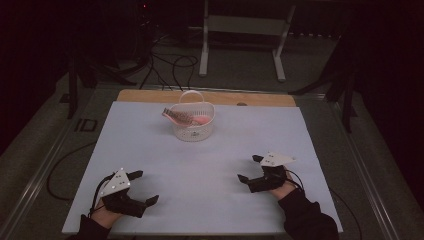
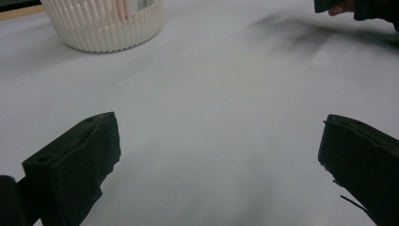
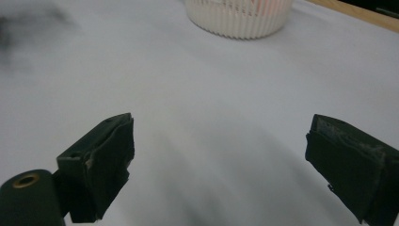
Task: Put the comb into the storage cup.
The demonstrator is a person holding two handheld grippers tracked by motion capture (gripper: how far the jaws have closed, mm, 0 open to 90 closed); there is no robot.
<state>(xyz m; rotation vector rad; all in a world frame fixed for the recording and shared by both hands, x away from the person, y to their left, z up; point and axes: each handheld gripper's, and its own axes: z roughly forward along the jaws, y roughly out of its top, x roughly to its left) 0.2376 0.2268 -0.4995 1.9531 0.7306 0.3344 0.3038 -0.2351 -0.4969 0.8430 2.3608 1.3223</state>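
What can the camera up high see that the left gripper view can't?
The high view alone shows the basket's handle, the comb-like thing poking over its rim, the wooden table edge and the floor cables. The left gripper view alone shows a barcode label through the basket's ribs. Both show the white basket, the white sheet and the open left hand-held gripper.

I see a dim room with a grey floor (image 1: 240, 65) beyond the white-covered tabletop (image 1: 200, 200). Black cables (image 1: 170, 65) trail across it, and a white metal frame (image 1: 245, 35) stands at the back.
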